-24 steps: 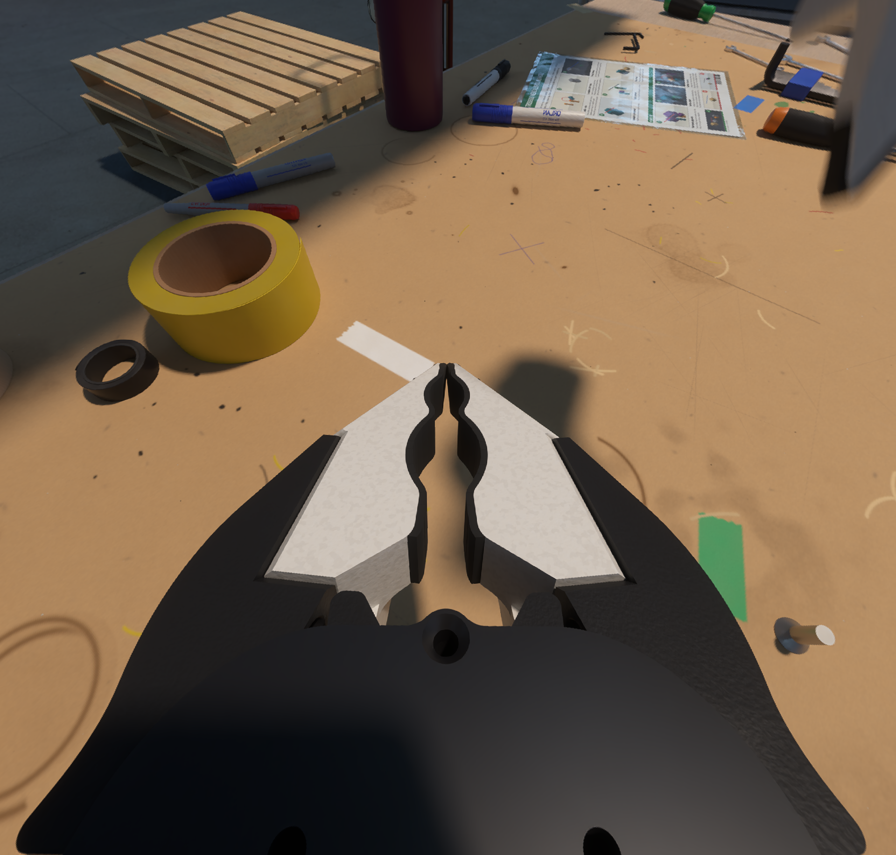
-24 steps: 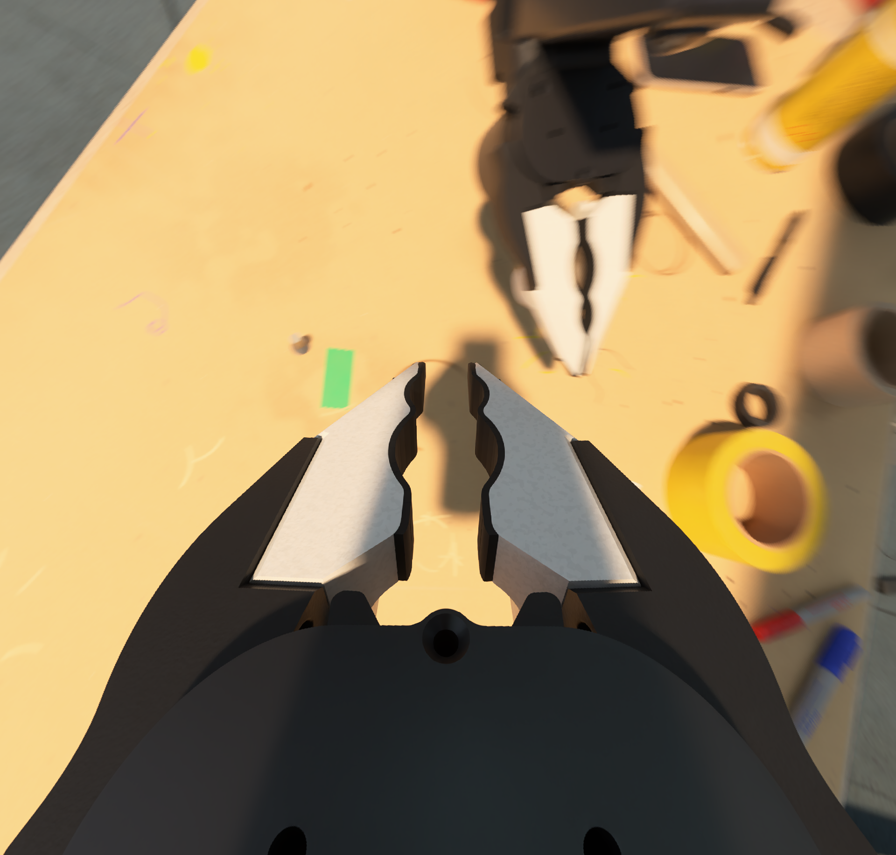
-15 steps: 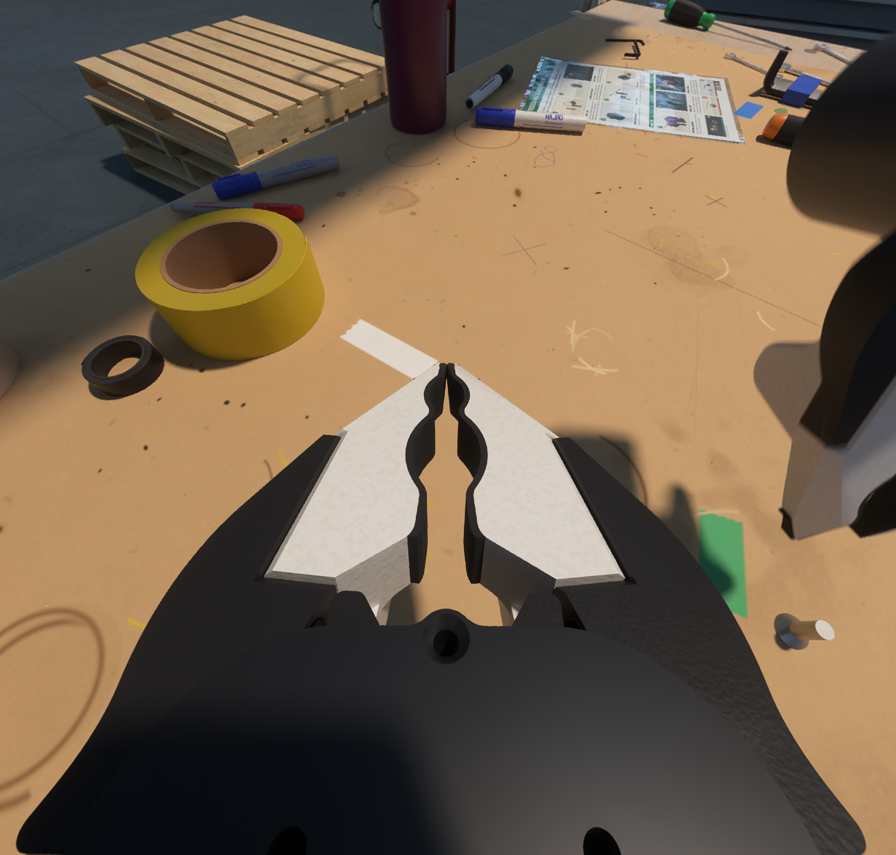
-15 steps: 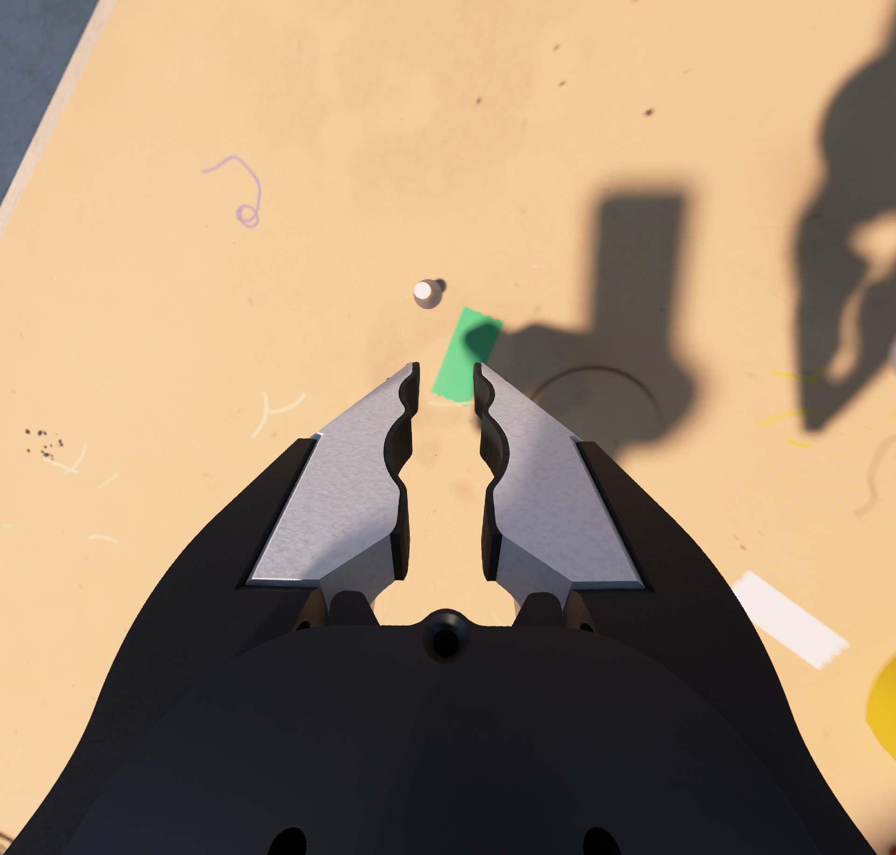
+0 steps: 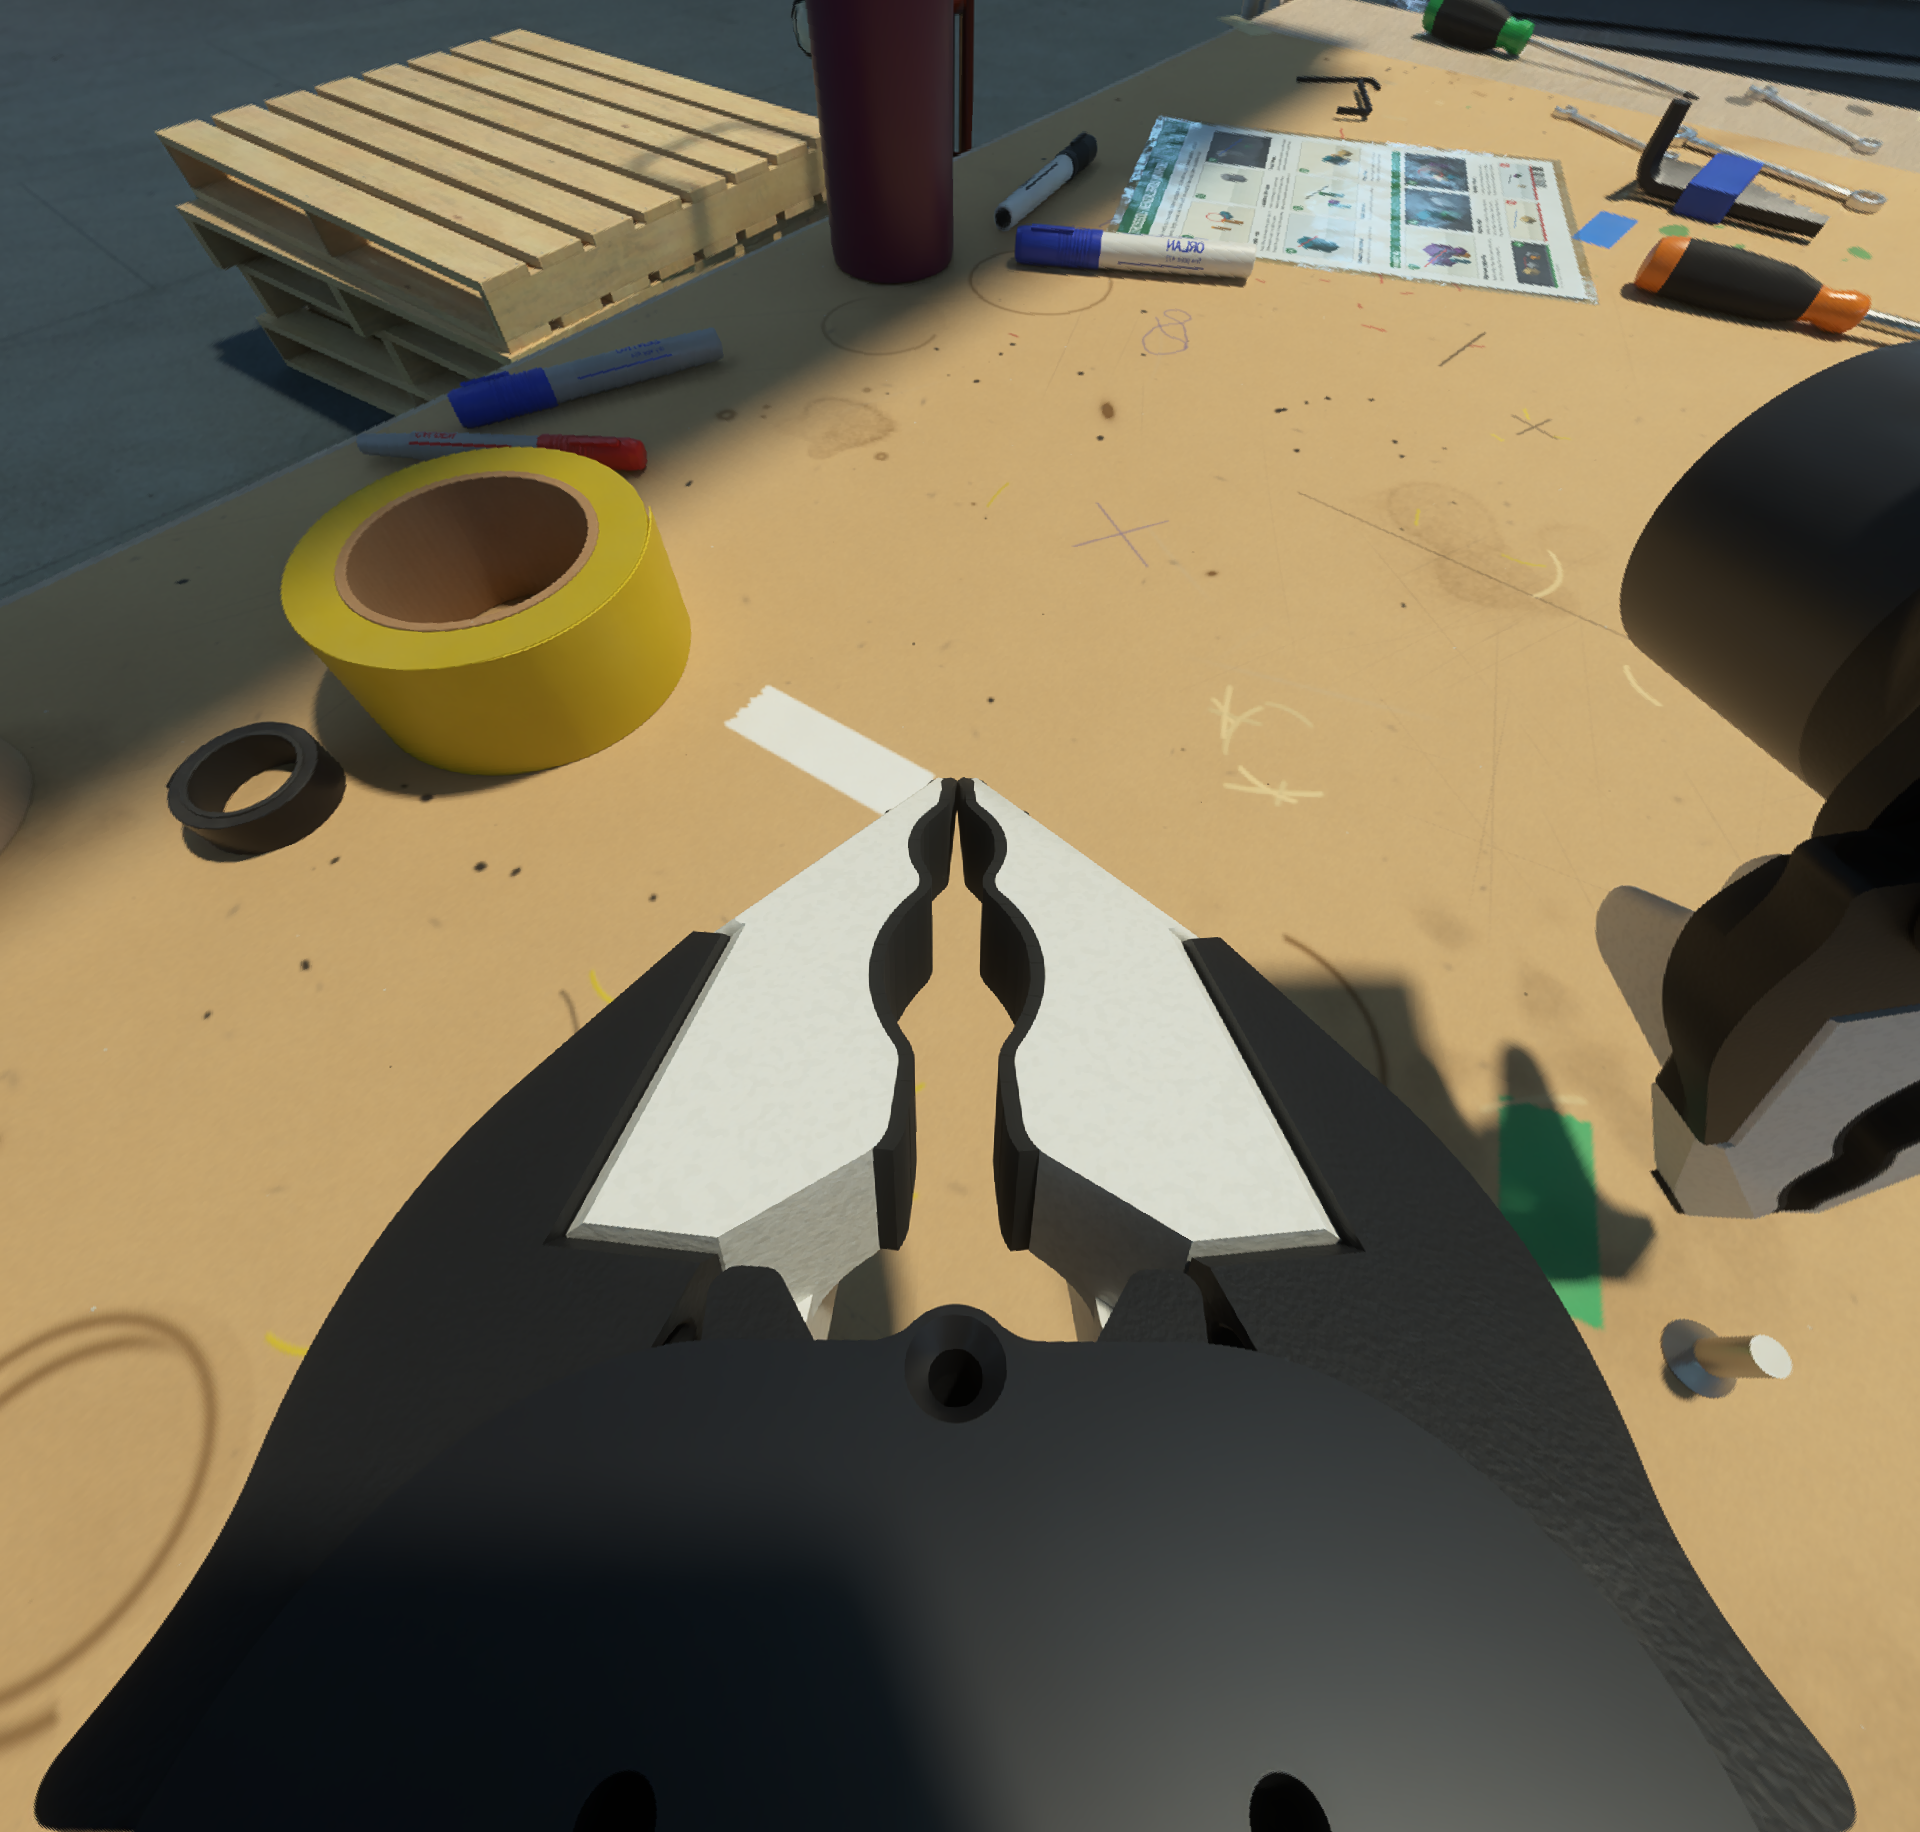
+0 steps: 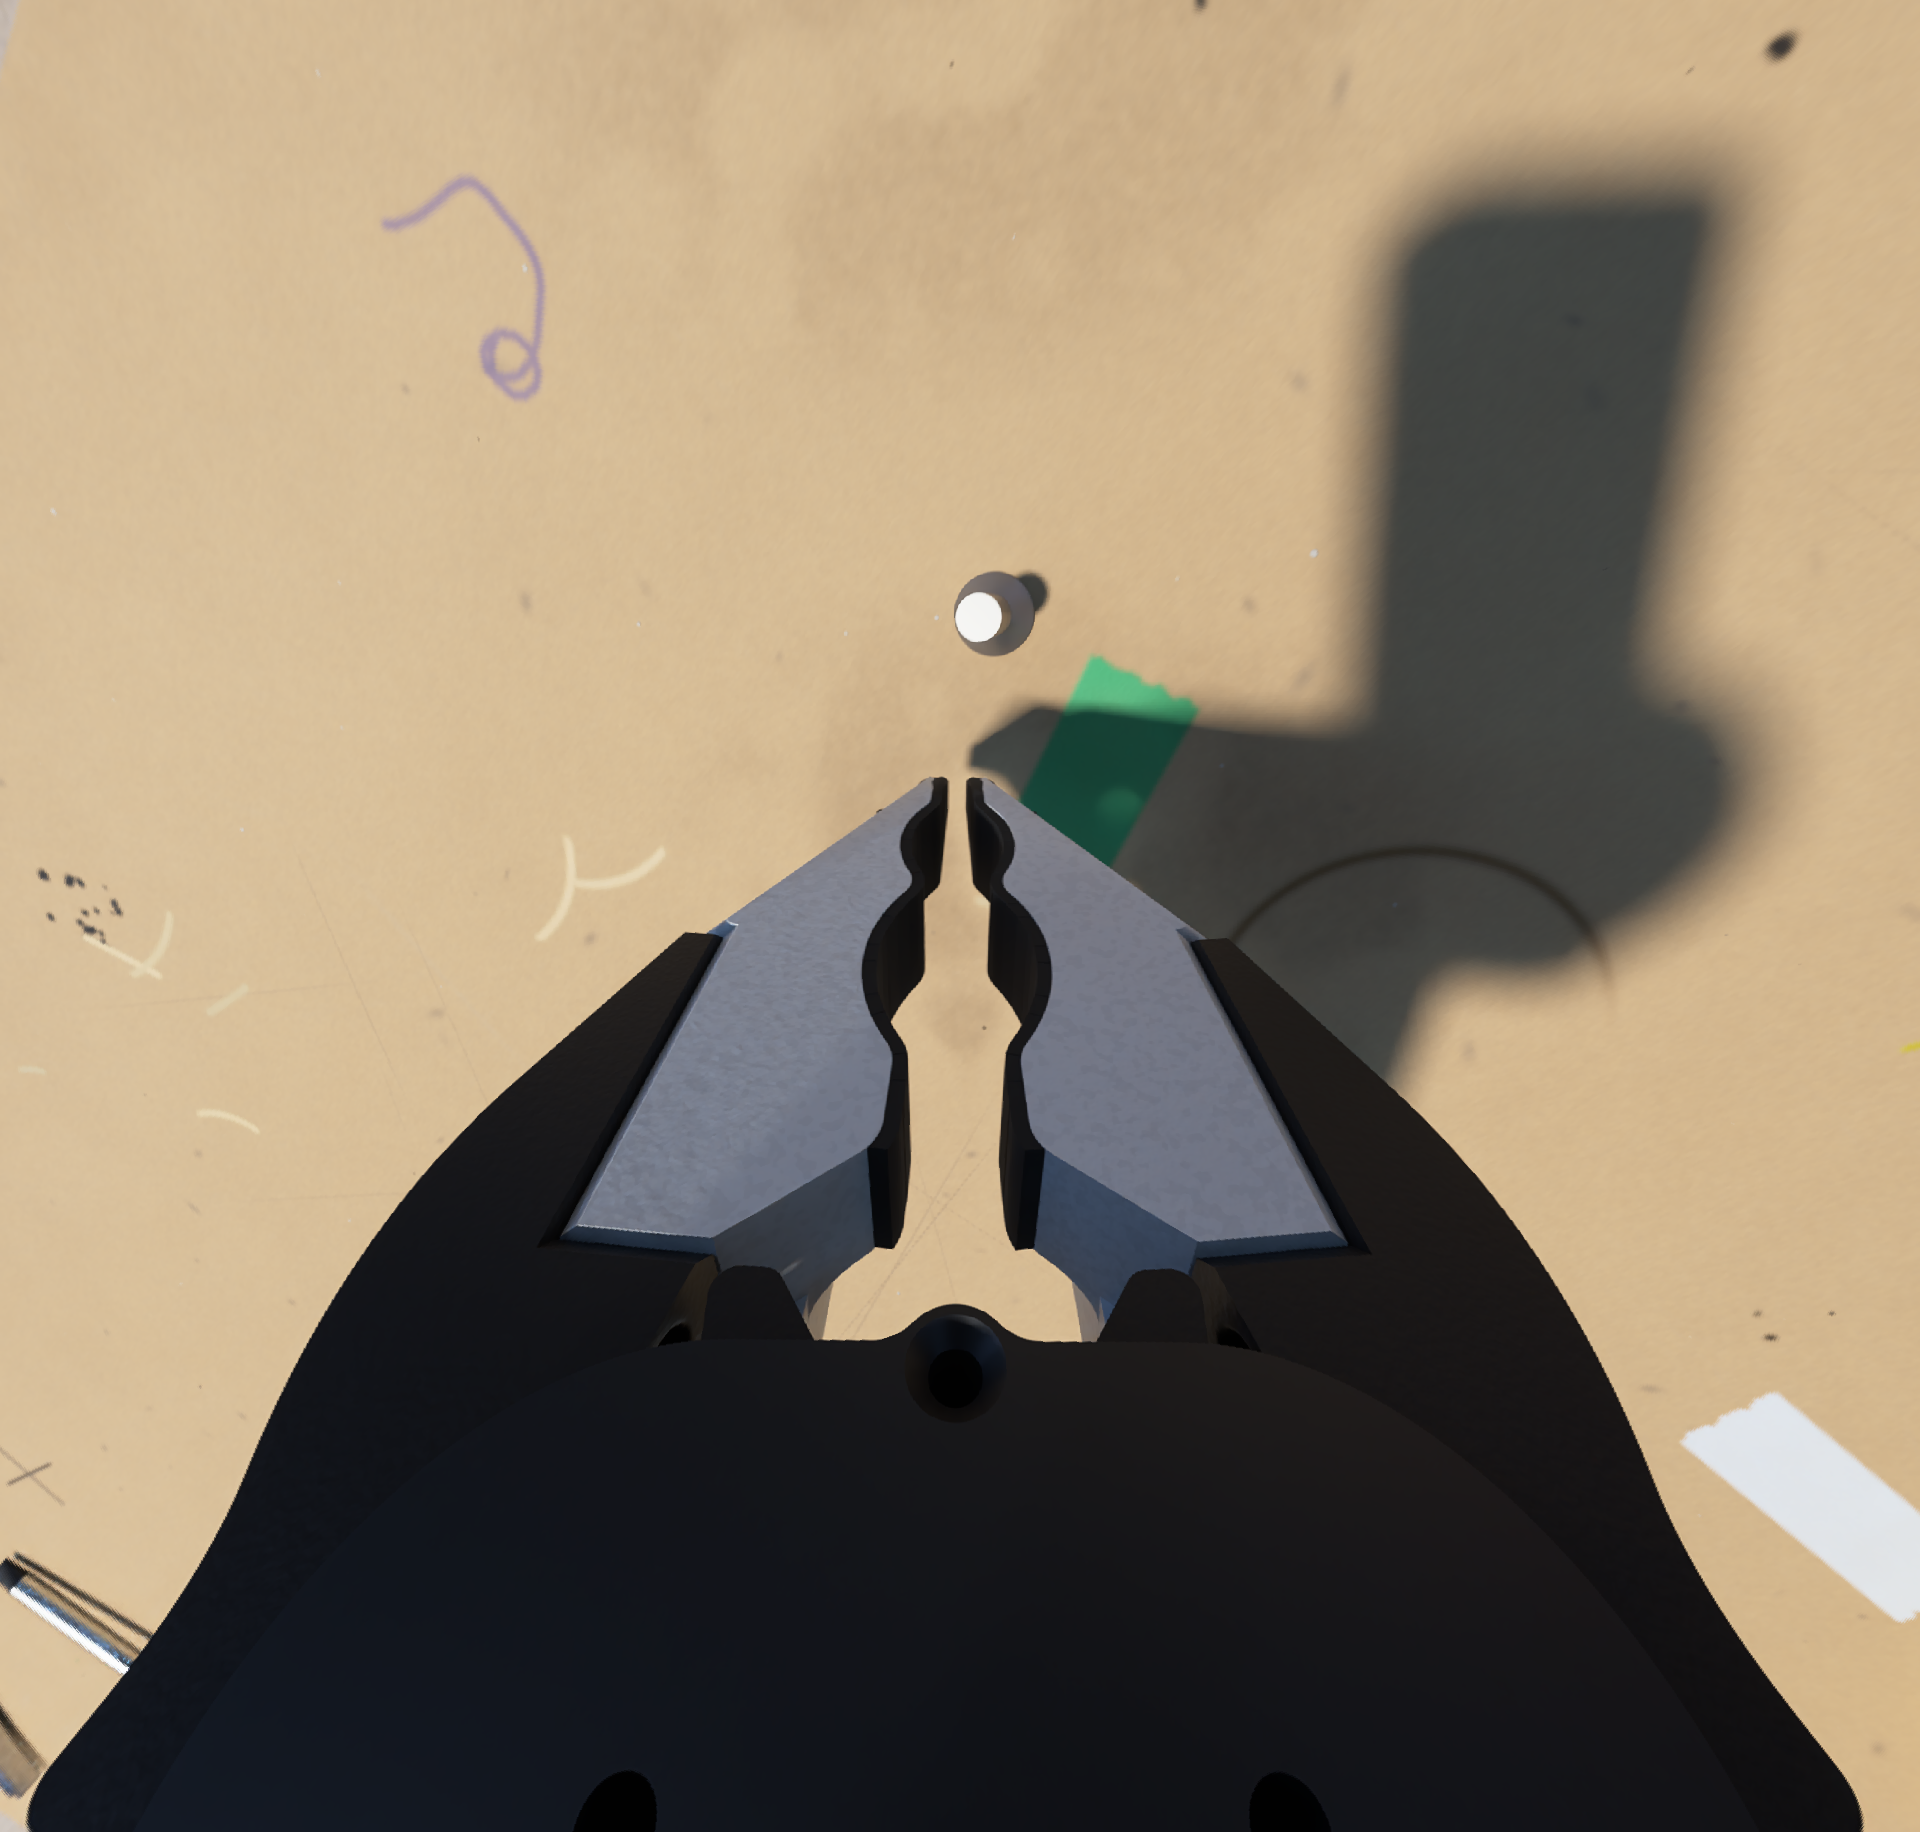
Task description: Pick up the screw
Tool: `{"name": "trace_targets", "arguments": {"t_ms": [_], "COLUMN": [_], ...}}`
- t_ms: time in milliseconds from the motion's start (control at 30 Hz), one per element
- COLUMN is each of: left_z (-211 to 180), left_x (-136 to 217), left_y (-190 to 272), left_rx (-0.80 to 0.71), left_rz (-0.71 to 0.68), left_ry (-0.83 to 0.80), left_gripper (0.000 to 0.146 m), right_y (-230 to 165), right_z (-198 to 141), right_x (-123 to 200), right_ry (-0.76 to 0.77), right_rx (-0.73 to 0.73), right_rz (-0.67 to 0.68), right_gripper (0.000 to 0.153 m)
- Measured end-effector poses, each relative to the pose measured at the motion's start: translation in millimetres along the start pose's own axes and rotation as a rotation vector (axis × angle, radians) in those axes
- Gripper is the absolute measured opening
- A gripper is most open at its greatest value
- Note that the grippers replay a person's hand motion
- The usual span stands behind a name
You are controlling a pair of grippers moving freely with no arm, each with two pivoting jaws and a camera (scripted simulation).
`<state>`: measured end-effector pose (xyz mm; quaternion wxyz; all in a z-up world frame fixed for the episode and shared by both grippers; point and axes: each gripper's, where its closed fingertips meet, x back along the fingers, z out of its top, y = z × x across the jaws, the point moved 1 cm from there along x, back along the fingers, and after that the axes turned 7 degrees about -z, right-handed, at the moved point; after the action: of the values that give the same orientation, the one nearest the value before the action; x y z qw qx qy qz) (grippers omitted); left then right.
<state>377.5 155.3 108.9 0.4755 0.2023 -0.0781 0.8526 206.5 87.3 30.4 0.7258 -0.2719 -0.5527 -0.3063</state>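
The screw [image 6: 993, 614] is a small silver bolt lying on the wooden bench, just ahead of my right gripper [image 6: 957, 791], a short gap beyond its tips. The right gripper is shut and empty, above the bench. The screw also shows in the left wrist view [image 5: 1725, 1358] at the lower right, beside a green tape strip [image 5: 1548, 1200]. My left gripper [image 5: 956, 791] is shut and empty, over a white tape strip [image 5: 831, 749]. The right gripper also shows at the right edge of the left wrist view [image 5: 1808, 1138].
A yellow tape roll [image 5: 483, 606], a small black ring [image 5: 255, 787], markers [image 5: 582, 377], a dark red cylinder [image 5: 883, 89], a printed sheet [image 5: 1351, 203] and screwdrivers [image 5: 1756, 284] lie on the bench. A wooden pallet [image 5: 499, 193] is at the far left.
My right gripper has closed its jaws and moved down toward the screw, which looms larger ahead of it. The left gripper has stayed still.
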Motion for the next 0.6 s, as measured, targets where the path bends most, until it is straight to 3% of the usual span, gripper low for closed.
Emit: {"name": "trace_targets", "arguments": {"t_ms": [133,300,600], "left_z": [0.0,0.0,0.0], "left_x": [-0.5,-0.7,-1.0], "left_y": [0.2,0.4,0.5], "left_rx": [-0.001,-0.003,-0.003], "left_rz": [-0.001,0.0,-0.001], "left_ry": [-0.001,-0.003,-0.003], "left_gripper": [0.0,0.0,0.0], "right_y": [10.3,13.1,8.2], "right_z": [8.4,13.0,18.1], "right_x": [1.5,-6.6,-12.6], "right_ry": [0.041,0.044,0.034], "right_rx": [-0.019,-0.067,-0.054], "right_rz": [-0.059,-0.043,-0.024], "right_gripper": [0.015,0.017,0.008]}}
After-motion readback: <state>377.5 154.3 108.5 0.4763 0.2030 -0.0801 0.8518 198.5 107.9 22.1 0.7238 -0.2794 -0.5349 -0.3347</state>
